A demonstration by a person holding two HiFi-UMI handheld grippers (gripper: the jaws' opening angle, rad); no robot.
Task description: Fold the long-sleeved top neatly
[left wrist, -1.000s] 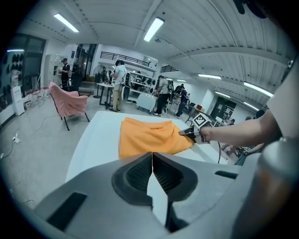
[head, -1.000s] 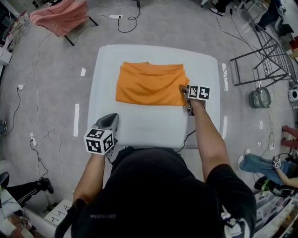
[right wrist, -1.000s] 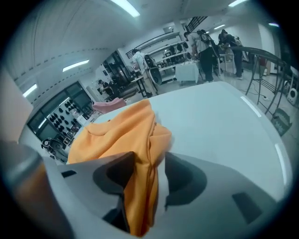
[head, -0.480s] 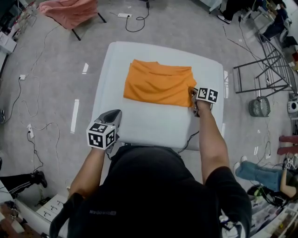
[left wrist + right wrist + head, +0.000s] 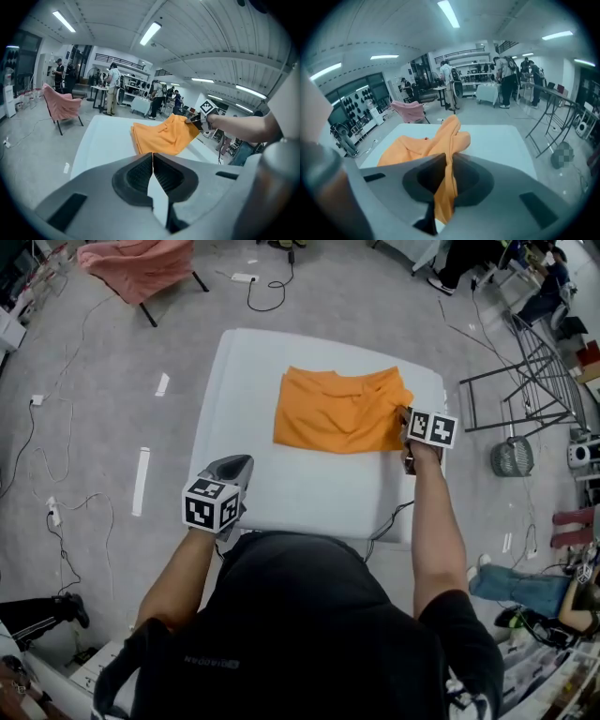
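Nearest us, at the lower left of the head view, the left gripper (image 5: 234,470) was closed on nothing. Its gripper view showed the pads meeting, with only the bare counter (image 5: 291,493) beyond them. We judged it parked at the near edge so that it would not obstruct the fold.

Farther out, right of centre, the right gripper (image 5: 407,420) gripped the long-sleeved top (image 5: 333,413). Its jaws had just been closing, and its gripper view showed orange fabric pinched between the pads, with a tail hanging below them. The hold sat on the garment's right edge, lifted off the counter. We read this as preparation for carrying that edge across in a further fold. The rest of the top lay partly folded on the far half of the counter, toward the upper right.

Beyond the counter, a pink cloth (image 5: 131,263) draped a stand at the upper left.
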